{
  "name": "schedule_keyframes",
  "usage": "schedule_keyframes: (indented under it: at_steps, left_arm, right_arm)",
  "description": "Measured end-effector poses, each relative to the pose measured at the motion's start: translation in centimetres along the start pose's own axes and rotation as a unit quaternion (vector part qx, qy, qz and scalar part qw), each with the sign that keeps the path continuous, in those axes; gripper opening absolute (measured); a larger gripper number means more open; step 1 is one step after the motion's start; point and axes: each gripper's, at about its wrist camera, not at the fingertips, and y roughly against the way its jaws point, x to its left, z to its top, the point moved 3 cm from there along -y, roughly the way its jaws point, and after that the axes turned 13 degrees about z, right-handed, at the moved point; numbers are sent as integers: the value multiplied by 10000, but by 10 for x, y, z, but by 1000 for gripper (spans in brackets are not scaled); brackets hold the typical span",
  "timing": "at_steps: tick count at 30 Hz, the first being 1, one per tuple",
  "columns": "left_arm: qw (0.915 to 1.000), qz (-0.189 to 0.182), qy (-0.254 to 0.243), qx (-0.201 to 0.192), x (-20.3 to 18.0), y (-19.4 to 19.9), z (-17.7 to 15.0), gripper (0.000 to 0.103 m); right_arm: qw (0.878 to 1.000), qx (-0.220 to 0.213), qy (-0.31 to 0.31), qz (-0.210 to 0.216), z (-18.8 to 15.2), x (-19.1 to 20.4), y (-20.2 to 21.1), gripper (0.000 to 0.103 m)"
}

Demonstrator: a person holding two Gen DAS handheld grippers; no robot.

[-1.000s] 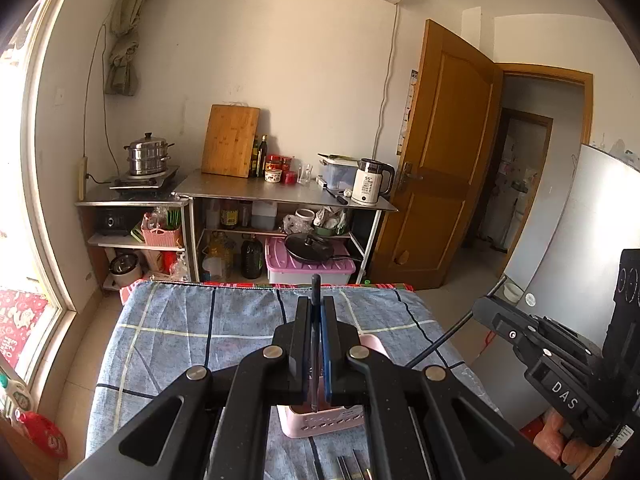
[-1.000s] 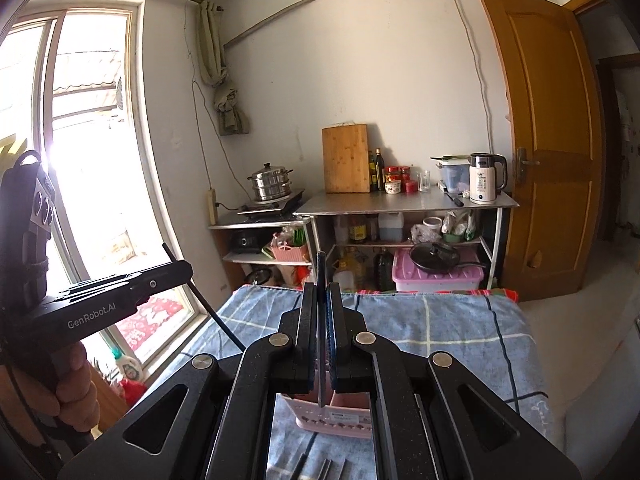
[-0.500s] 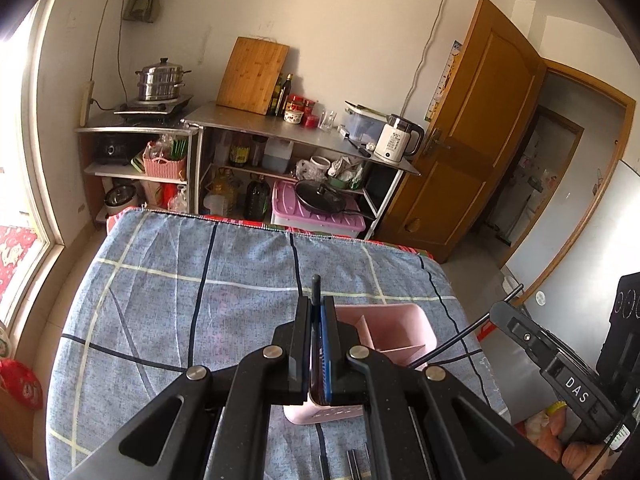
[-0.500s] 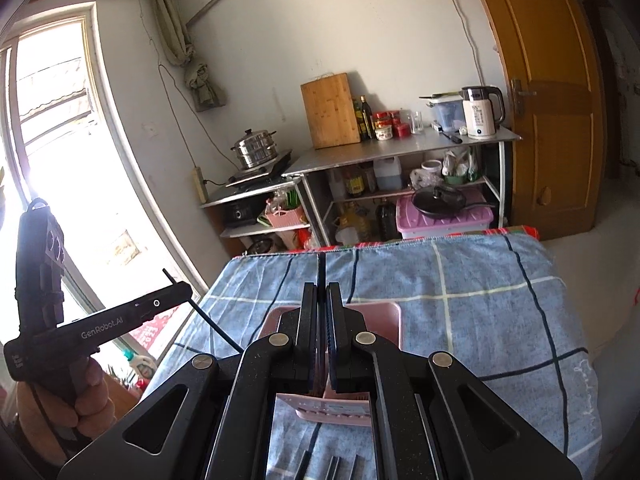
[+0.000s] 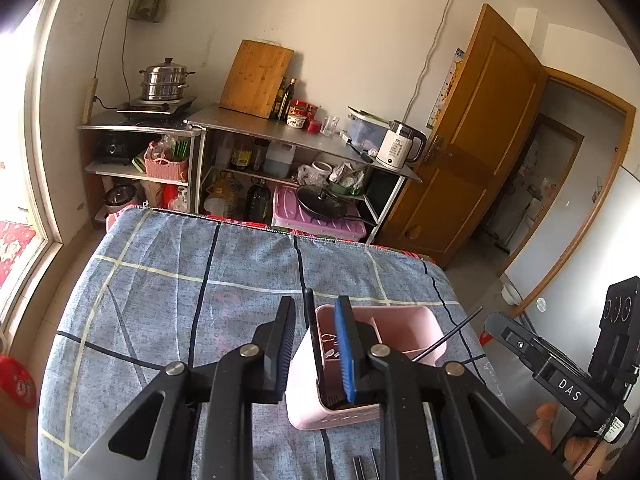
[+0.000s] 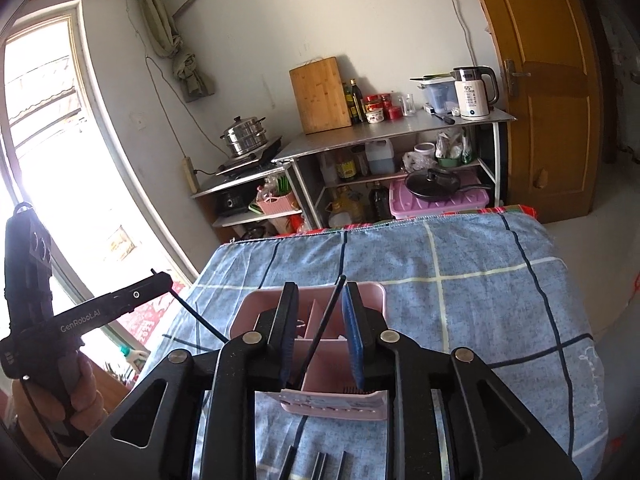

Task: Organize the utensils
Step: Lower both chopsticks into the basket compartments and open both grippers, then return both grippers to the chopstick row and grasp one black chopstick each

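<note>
- One surface (image 5: 160, 300), draped in a blue plaid cloth, carries everything the task concerns.
- One pink caddy (image 5: 404, 320) stands on the cloth toward the near edge; its inside is split by dividers into several compartments, though the exact number cannot be made out past the grippers.
- Two grippers hang over the caddy. The left gripper (image 5: 316, 320) has its jaws apart, and its blue-padded finger sits over the caddy's left compartment. The right gripper (image 6: 322, 300) also has its jaws apart, straddling the caddy's middle.
- One dark utensil handle (image 5: 310, 312) rises between the left gripper's fingers, its lower end down inside the caddy; no finger visibly presses on it.
- One thin dark utensil (image 6: 320, 336) leans between the right gripper's fingers, tilted to the right at the top, with its lower end in the caddy and clear of both pads.
- Three dark utensil ends (image 6: 320, 462) lie on the cloth just in front of the caddy in the right wrist view, side by side; what kind they are cannot be told.
- In the left wrist view only two such ends (image 5: 362, 468) show at the bottom edge.
</note>
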Motion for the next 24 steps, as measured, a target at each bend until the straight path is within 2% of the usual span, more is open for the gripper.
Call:
schedule_keyframes:
  at_steps: [6,12,18,24]
  left_arm:
    - [9997,-8,-51,-256,3,31,-14,22]
    - [9987,-31,-228,-466,0,63,-46,22]
    - [9969,-77,-499,-607,-9,90,-102,22]
    - [9954,-57,-786,-548,-19,102,-160,22]
  right_arm:
    - [9999,-121,45,17,-10,6,26,25]
    - [9997,-143,189,9,-39,16,54,25]
    - [9992,-105,349,-143,-82,21,80,25]
    - [9987,94,424,-257,-130,24,96,25]
